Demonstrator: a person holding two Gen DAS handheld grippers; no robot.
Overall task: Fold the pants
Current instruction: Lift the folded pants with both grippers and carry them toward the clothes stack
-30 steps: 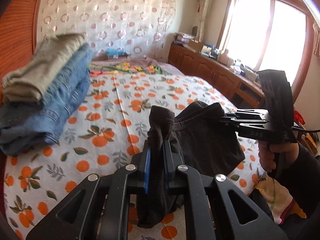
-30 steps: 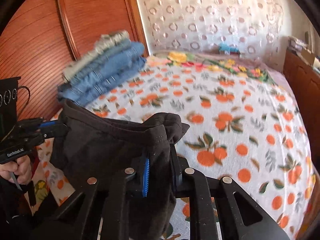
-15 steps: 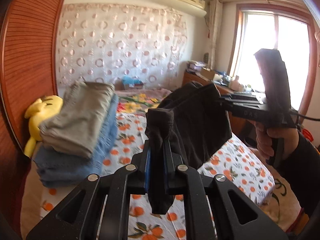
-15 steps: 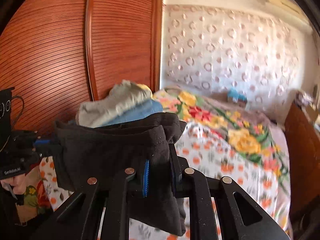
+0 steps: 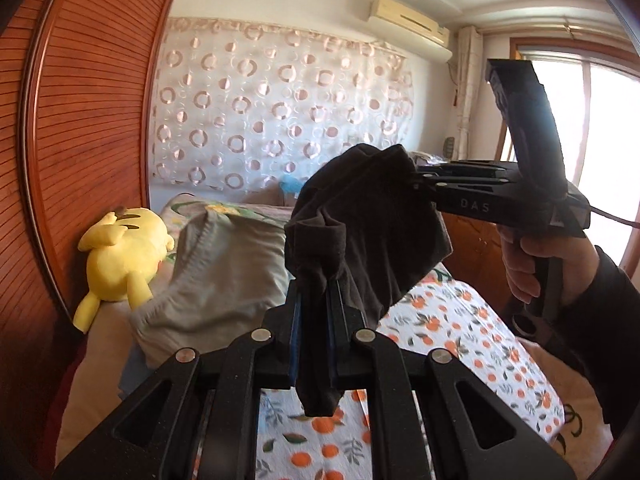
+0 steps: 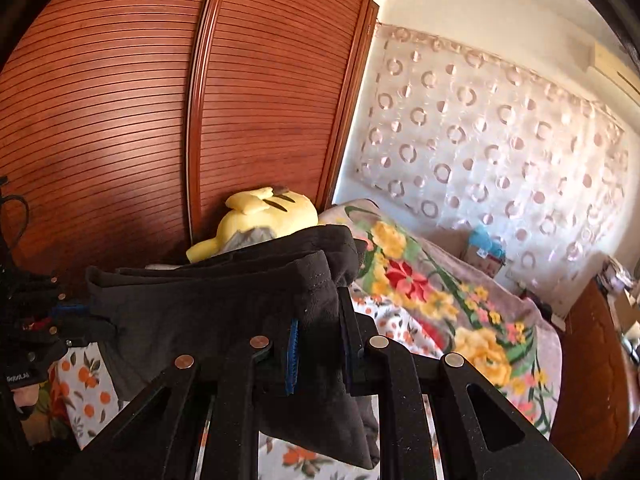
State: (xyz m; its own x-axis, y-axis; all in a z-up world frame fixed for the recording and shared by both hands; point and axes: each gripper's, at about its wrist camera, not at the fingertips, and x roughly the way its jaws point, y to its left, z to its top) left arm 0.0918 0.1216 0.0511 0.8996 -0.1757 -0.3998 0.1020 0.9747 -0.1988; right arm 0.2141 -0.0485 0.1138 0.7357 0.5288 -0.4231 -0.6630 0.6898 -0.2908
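Both grippers clench the black pants (image 5: 360, 240), held up in the air above the bed (image 5: 472, 320): the left gripper (image 5: 314, 320) pinches one bunched edge, the right gripper (image 6: 316, 344) another. Beyond lie folded grey clothes (image 5: 224, 276), apparently a stack, beside a yellow plush (image 5: 120, 252).

A yellow plush toy (image 5: 120, 256) lies on the bed (image 5: 472, 320) against the wooden wardrobe (image 5: 80, 140); folded grey clothes (image 5: 224, 276) sit just beside the toy.
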